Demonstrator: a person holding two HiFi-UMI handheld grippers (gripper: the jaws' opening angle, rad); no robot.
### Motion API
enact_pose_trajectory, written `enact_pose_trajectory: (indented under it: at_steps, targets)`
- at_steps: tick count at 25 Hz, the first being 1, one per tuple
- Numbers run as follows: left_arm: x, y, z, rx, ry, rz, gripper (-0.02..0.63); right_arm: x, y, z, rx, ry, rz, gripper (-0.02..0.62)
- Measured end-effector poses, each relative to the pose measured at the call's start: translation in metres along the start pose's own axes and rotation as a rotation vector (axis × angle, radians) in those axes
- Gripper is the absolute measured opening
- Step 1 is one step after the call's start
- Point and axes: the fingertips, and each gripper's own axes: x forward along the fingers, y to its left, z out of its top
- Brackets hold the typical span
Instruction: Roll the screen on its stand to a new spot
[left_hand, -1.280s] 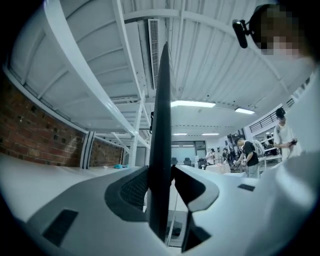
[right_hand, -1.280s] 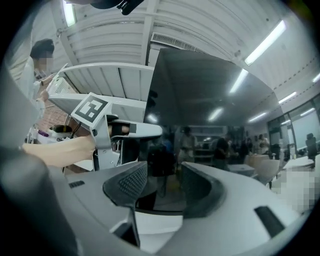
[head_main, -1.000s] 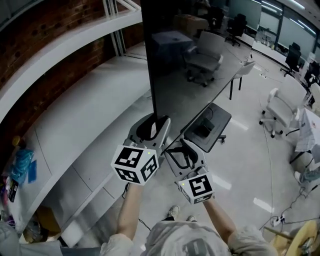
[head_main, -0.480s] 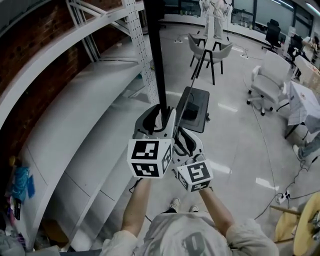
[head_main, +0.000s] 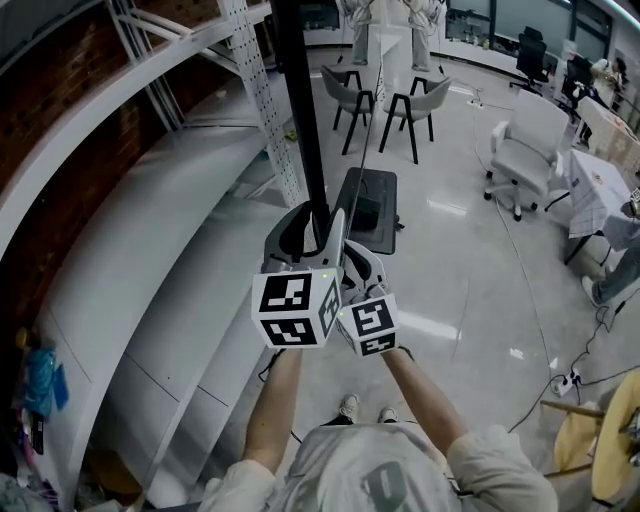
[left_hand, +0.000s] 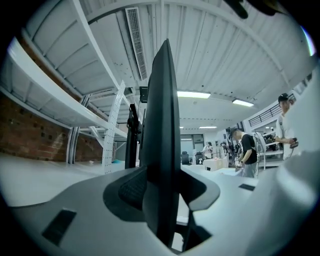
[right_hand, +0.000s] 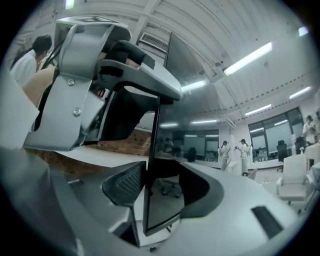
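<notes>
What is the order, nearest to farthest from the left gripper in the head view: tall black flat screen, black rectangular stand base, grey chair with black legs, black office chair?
From the left gripper:
1. tall black flat screen, between its jaws.
2. black rectangular stand base, floor just ahead.
3. grey chair with black legs, farther ahead.
4. black office chair, far right.

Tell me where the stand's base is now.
Head view, centre: the base sits just right of the screen, between the shelving on the left and the chairs beyond.
</notes>
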Motion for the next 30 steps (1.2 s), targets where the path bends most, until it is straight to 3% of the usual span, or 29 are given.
enact_pose_trajectory:
  at_steps: [6, 11, 14, 18, 30]
  targets:
    - [-0.003, 0.003, 0.001, -0.014, -0.015, 0.007, 0.187, -0.005, 0.004, 0.0, 0.089, 0.002, 0.034, 0.172]
    - [-0.005, 0.001, 0.001, -0.008, -0.007, 0.029, 0.183, -0.005, 0.004, 0.0, 0.09, -0.007, 0.044, 0.173]
    - [-0.006, 0.002, 0.0, -0.015, 0.002, 0.036, 0.181, 0.002, 0.003, 0.002, 0.095, -0.01, 0.063, 0.209]
    - [-0.008, 0.004, -0.001, -0.016, 0.022, 0.03, 0.181, 0.015, 0.002, 0.012, 0.088, -0.041, 0.033, 0.262]
    - [-0.016, 0.008, -0.002, -0.008, 0.037, -0.042, 0.184, 0.01, 0.01, 0.011, 0.11, -0.055, -0.065, 0.224]
